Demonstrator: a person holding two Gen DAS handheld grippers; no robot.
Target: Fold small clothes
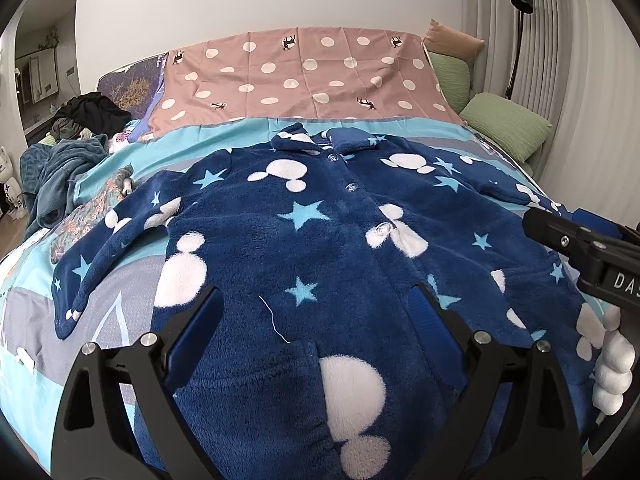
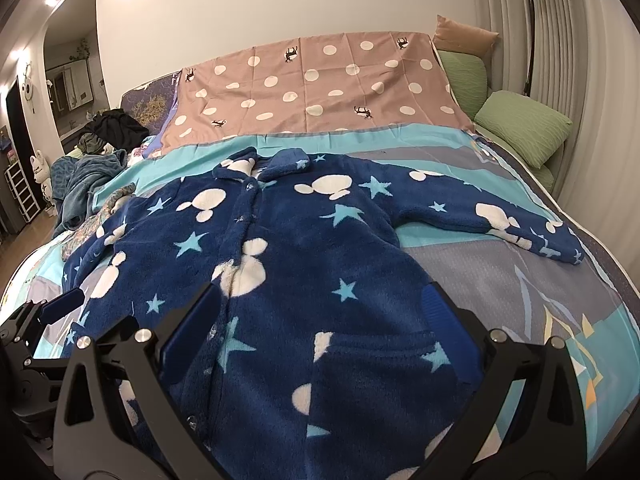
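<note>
Nearest in the left wrist view, the left gripper (image 1: 316, 300) hovers over the lower front of the garment with its jaws spread wide and nothing between them. The right gripper (image 2: 320, 304) hangs the same way in its own view, jaws wide and empty above the hem area; it also shows at the right edge of the left view, gripped by a white-gloved hand (image 1: 612, 364).

Under both lies the fleece top (image 1: 312, 248), spread flat and front-up on the bed (image 2: 500, 280), collar toward the far end. It is thick, fuzzy, deep navy fabric printed with white mouse-head shapes and light blue stars. A button placket runs down the middle with clear buttons (image 1: 352, 188), fastened as far as can be seen. A patch pocket (image 2: 372, 364) sits low on one side. Both sleeves are stretched outward; the right-hand sleeve (image 2: 500, 216) lies over the turquoise and grey bedcover. A loose pale thread (image 1: 272, 316) trails on the fleece.

Beyond the collar lies a pink sheet (image 1: 304, 72) with white dots. Green pillows (image 2: 524, 124) are at the far right, and a heap of clothes (image 1: 60, 160) at the far left.
</note>
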